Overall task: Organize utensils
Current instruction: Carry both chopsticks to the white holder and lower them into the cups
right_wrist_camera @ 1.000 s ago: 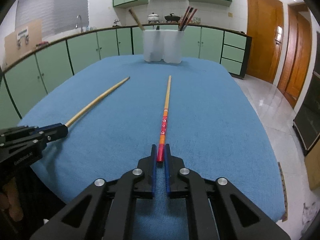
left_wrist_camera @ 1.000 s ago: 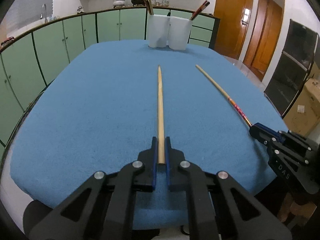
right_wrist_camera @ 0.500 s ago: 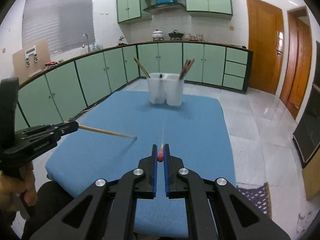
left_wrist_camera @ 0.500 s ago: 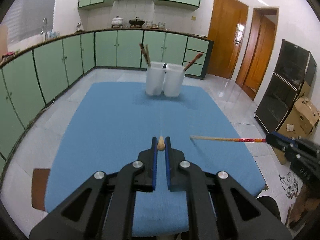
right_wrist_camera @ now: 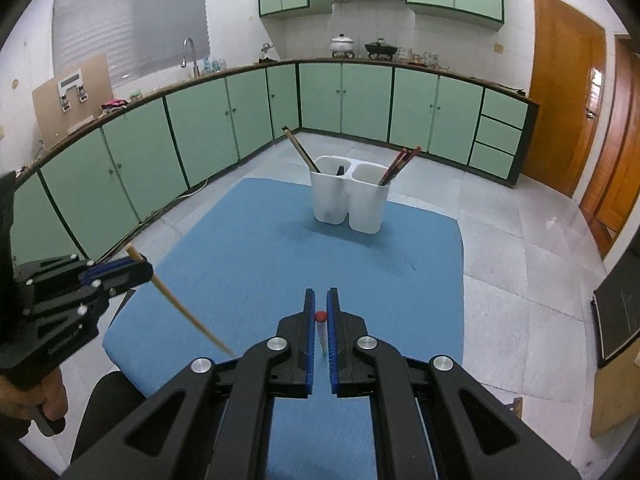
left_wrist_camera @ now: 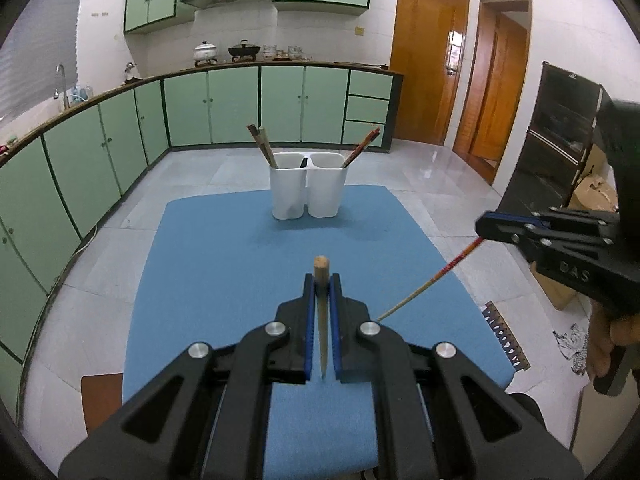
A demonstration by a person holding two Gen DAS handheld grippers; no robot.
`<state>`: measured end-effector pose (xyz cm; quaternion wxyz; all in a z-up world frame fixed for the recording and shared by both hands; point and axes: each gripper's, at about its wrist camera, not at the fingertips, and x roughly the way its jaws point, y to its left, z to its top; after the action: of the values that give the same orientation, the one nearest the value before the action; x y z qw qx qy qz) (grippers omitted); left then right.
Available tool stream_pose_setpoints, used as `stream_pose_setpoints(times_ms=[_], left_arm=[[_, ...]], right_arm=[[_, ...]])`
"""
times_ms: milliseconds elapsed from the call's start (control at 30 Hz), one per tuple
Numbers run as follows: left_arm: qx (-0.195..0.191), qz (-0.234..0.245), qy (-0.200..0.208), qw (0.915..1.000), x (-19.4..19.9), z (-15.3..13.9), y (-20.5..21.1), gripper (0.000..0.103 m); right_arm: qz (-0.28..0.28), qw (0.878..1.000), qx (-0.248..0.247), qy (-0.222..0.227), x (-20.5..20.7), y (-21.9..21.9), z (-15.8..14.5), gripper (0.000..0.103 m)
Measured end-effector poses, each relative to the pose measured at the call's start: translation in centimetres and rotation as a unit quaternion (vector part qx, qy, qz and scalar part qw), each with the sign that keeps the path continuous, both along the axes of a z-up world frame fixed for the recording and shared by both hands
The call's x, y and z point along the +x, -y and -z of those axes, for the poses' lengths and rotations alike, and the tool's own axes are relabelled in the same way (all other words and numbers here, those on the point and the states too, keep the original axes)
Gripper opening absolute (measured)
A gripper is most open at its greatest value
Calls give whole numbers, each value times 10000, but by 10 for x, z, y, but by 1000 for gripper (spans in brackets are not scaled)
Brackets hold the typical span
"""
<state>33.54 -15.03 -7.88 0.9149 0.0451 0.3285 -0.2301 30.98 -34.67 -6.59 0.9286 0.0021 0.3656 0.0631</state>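
Left gripper (left_wrist_camera: 321, 280): clamped on the plain wooden chopstick (left_wrist_camera: 322, 320), which hangs tip-down between its pads, above the blue cloth (left_wrist_camera: 208, 280).
White twin holder (left_wrist_camera: 308, 184): ahead of both grippers at the cloth's far end, chopsticks leaning in each cup.
Right gripper (right_wrist_camera: 321, 304): clamped on the red-ended chopstick (right_wrist_camera: 321, 330), which hangs tip-down between its pads.

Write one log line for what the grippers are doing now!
left gripper: shut on plain chopstick | right gripper: shut on red-tipped chopstick | holder: ahead
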Motion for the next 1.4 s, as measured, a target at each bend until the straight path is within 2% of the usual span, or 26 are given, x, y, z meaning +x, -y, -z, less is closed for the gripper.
stream_pose_setpoints(times_ms=[267, 467, 800, 1067, 1400], left_arm=[[-18, 145, -201, 9997, 22, -4, -1, 6], [2, 293, -333, 9990, 43, -15, 3, 6], [-27, 237, -55, 9997, 106, -77, 23, 6], [-74, 63, 297, 9995, 151, -123, 39, 6], [-126, -85, 610, 9980, 201, -152, 63, 6]], right_arm=[[-93, 9995, 78, -281, 32, 3, -12, 5], [-141, 9993, 84, -342, 48, 7, -37, 5], [41, 9996, 153, -231, 101, 16, -106, 5], [203, 9998, 35, -82, 139, 19, -138, 5], [414, 9991, 23, 117, 184, 22, -166, 5]])
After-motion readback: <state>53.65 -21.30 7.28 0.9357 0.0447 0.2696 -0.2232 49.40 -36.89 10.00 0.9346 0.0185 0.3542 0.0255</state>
